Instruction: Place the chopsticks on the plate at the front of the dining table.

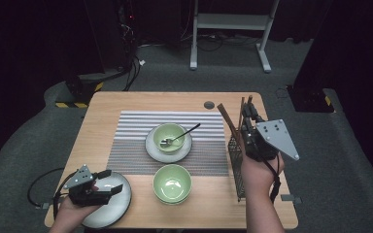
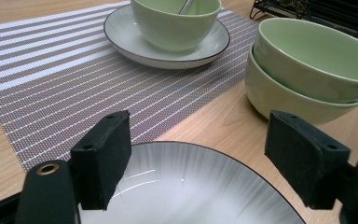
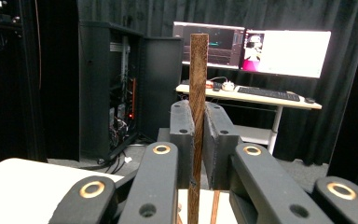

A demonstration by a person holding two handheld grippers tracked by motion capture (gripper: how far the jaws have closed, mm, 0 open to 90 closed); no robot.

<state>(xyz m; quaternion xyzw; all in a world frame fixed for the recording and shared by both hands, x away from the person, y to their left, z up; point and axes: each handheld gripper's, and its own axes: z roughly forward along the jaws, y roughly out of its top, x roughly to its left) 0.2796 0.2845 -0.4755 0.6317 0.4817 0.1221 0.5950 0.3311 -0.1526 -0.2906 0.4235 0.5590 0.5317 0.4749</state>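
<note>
At the right edge of the counter (image 1: pixel 126 102), the right hand-held gripper (image 1: pixel 249 110) was raised above a black wire rack (image 1: pixel 235 160), its jaws pressed together on a brown wooden chopstick (image 3: pixel 198 84). In the right gripper view the chopstick stood upright between the two pads, rising past their tips and running down below them. In the high view a second chopstick (image 1: pixel 227 120) leaned out of the rack just to the left of the gripper, tilted toward the mat. The person's right hand (image 1: pixel 260 170) gripped the tool from below, with the grey three-cornered plate on top.

At the near left corner, the left hand-held gripper (image 1: pixel 108 183) hung low over a grey plate (image 1: pixel 114 206), its jaws spread wide with nothing between them; in the left gripper view the plate's dark rim curved under both pads.

Just right of that plate stood two green bowls (image 1: pixel 172 183), one nested in the other, on bare wood at the near edge of a striped placemat (image 1: pixel 136 131). Farther back, in the middle of the mat, a third green bowl (image 1: pixel 169 136) sat on a grey saucer plate (image 1: pixel 153 148), and a metal spoon (image 1: pixel 182 136) rested in it with its handle pointing out over the rim toward the rack.
</note>
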